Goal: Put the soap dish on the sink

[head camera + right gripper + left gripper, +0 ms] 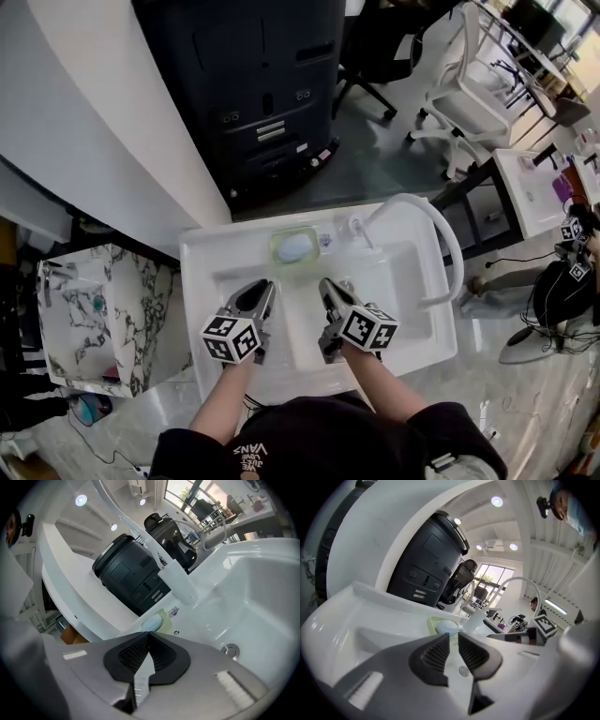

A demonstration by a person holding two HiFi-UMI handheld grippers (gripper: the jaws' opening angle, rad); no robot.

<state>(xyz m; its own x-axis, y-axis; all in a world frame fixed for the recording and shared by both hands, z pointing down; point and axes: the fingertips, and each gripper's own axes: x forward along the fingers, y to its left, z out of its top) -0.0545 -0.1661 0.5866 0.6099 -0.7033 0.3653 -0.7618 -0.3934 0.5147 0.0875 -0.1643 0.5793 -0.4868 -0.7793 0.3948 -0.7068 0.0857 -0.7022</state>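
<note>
Sink [202, 281]: soap dish [293, 247] on back rim, faucet [405, 199] just right of it, arching over the basin; left gripper [255, 289] and right gripper [330, 286] side by side above the basin; copier [253, 94] behind, office chair [464, 89] behind-right, smaller sink [94, 314] left.

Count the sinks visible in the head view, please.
3. A white sink stands in the middle, a marbled sink at its left, and a second white sink at the far right. Others may be hidden.

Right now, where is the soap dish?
In the head view, the soap dish sits on the back ledge of the sink, just left of the faucet.
</note>
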